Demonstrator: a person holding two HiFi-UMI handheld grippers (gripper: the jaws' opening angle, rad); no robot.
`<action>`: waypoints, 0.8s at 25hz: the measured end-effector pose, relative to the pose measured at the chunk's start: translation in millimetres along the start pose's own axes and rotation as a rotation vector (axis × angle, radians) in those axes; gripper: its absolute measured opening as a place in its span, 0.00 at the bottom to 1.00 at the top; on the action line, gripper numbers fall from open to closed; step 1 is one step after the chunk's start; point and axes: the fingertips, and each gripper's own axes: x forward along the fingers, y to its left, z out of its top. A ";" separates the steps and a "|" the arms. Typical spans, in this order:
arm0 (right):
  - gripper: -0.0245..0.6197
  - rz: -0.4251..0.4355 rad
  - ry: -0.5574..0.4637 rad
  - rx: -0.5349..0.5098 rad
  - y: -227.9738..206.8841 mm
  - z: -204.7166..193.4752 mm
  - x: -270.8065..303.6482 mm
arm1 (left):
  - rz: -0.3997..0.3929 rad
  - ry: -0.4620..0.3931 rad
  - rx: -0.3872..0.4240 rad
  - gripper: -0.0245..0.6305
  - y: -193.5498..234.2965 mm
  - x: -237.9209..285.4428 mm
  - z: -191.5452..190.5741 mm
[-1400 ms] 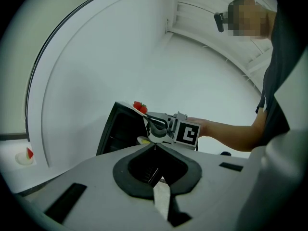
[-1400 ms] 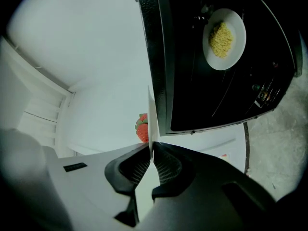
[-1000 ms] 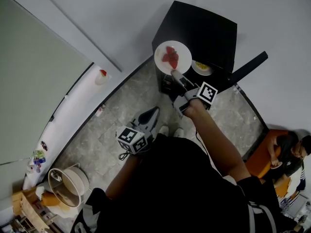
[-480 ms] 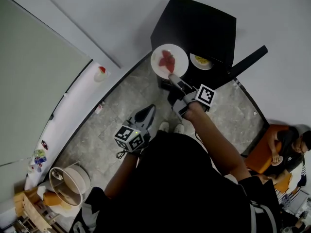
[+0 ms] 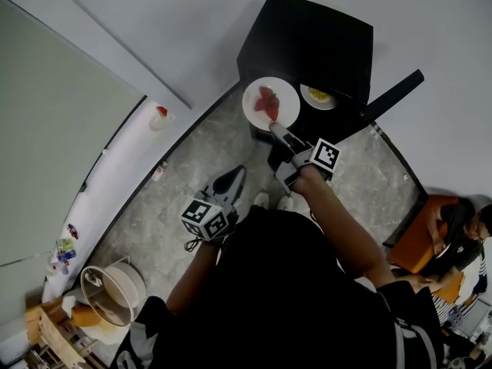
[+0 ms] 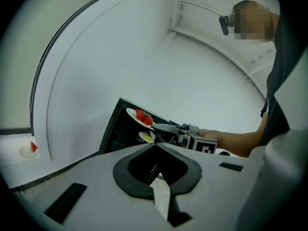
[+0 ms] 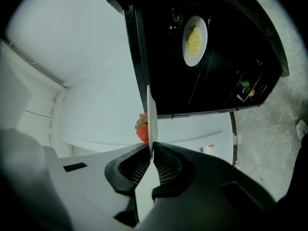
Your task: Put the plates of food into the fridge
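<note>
My right claw [image 5: 274, 125] is clenched on the near rim of the white plate [image 5: 286, 108] that carries the strawberries [image 5: 267, 100]. I hold the plate out in front of the open black fridge [image 5: 315, 37], above the floor and not yet inside. My left claw [image 5: 240, 174] hangs low by my body, pinched closed with nothing in it, so it gives the plate no support.

The grip is my main worry. The pads bite only a thin strip of rim, and the whole plate and its load hang out beyond them. If my wrist rolls or I stop sharply, I judge the plate may pivot in the pads, and the strawberries could roll off the far edge onto the stone floor [image 5: 192, 167]. A real slip would likely drop and break the plate.

The entry is the second risk. In the right gripper view the plate sits edge-on, in line with the fridge's front frame [image 7: 137, 57], so I could clip that frame if I push straight in. A knock there would lever the plate against the pinch.

Another plate with yellow food [image 5: 326, 104] is already on a shelf inside. Going in too deep or too far toward it could bump the two together. The open door [image 5: 392, 97] stands off to my right, near my elbow's path.
</note>
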 end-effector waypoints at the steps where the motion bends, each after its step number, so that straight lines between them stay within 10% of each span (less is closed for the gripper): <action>1: 0.10 -0.010 -0.003 0.001 -6.9 4.2 2.7 | 0.002 0.003 -0.003 0.07 4.9 3.2 -1.5; 20: 0.10 -0.103 -0.054 0.032 -59.2 36.2 18.0 | 0.035 -0.001 -0.025 0.07 37.0 11.5 9.6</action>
